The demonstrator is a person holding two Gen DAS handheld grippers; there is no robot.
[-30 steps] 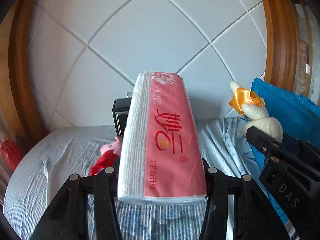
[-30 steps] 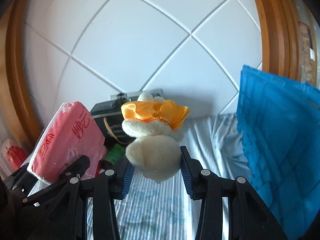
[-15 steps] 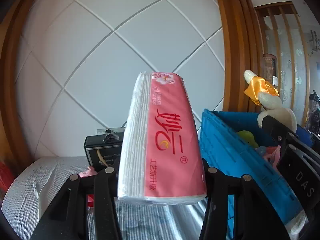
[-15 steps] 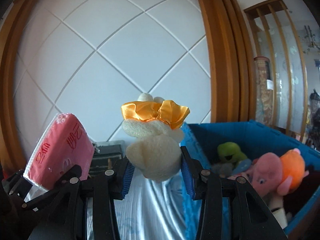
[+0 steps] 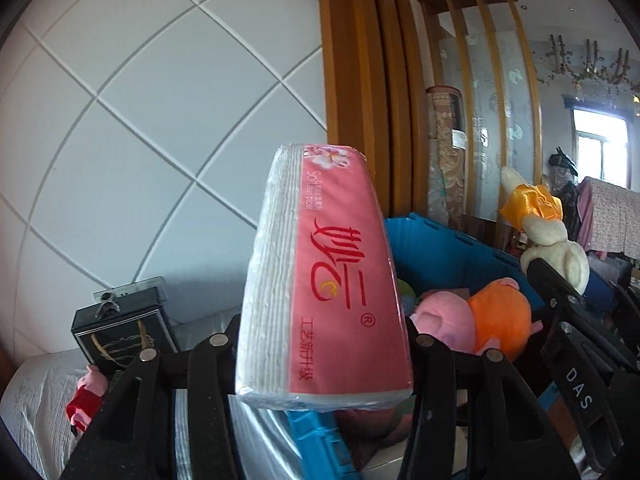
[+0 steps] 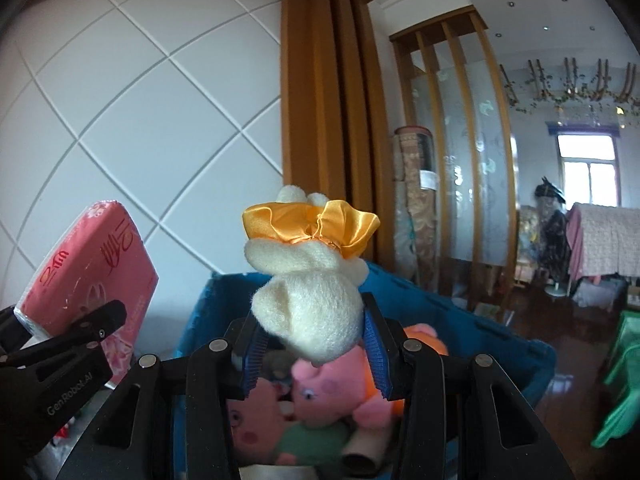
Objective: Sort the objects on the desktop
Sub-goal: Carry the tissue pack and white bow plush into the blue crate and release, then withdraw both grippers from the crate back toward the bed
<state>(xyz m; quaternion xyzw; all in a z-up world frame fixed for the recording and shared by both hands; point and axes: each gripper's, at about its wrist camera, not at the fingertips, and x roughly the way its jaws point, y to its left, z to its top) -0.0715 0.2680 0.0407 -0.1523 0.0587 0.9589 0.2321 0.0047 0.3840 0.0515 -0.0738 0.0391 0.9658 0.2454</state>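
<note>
My left gripper (image 5: 320, 344) is shut on a pink tissue pack (image 5: 324, 280) and holds it upright over the near edge of the blue crate (image 5: 460, 248). My right gripper (image 6: 312, 344) is shut on a cream plush toy with an orange bow (image 6: 308, 300) and holds it above the same blue crate (image 6: 460, 320). The tissue pack also shows at the left of the right wrist view (image 6: 92, 272). The plush also shows at the right of the left wrist view (image 5: 552, 248).
The crate holds pink and orange plush toys (image 5: 472, 320) (image 6: 332, 396). A black box (image 5: 120, 332) and a small pig figure in red (image 5: 86, 396) lie on the striped cloth (image 5: 36, 408) at the left. A white panelled wall stands behind.
Both grippers have swung to the right with their loads. The crate has come from the right edge to beneath them, and its contents now show.
</note>
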